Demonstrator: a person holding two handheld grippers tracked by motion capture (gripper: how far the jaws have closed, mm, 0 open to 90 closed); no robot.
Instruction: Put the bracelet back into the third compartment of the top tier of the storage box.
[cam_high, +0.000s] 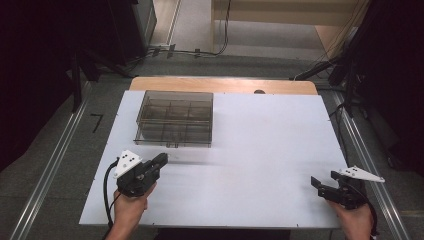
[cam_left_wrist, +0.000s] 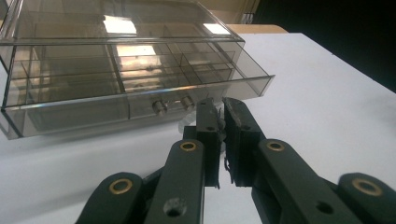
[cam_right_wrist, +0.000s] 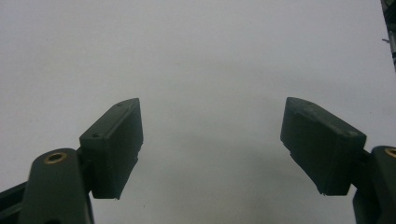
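Clear smoky organizer (cam_high: 174, 118) sits on the far-left part of the white counter (cam_high: 270, 145), long side facing the person, gridded into compartments; contents too dim to tell. In the left gripper view the organizer (cam_left_wrist: 116, 70) is close ahead, drawer front with two small metal knobs (cam_left_wrist: 173, 104) facing the gripper, drawer looks pulled slightly out at its right end. Left gripper (cam_high: 161, 161) held in left hand (cam_high: 131, 207) at near-left of the counter, pointing up toward the organizer's front, near but apart from it. Its jaws pressed almost together, thin slit between the pads, nothing pinched; tips sit just below and right of the knobs in its own view (cam_left_wrist: 222, 112), no contact. Nothing between the gripper and the drawer front, bare counter only. Right gripper (cam_high: 320, 186) held in right hand (cam_high: 356, 220) at near-right corner, well apart from the organizer, pointing left across the counter. Its jaws spread wide, empty (cam_right_wrist: 212, 140), plain white surface under them. Beyond the counter: wooden edge (cam_high: 225, 84) at the far side, grey floor with cables (cam_high: 195, 51), dark stands at both sides, metal rails (cam_high: 47, 170) along the floor left and right.
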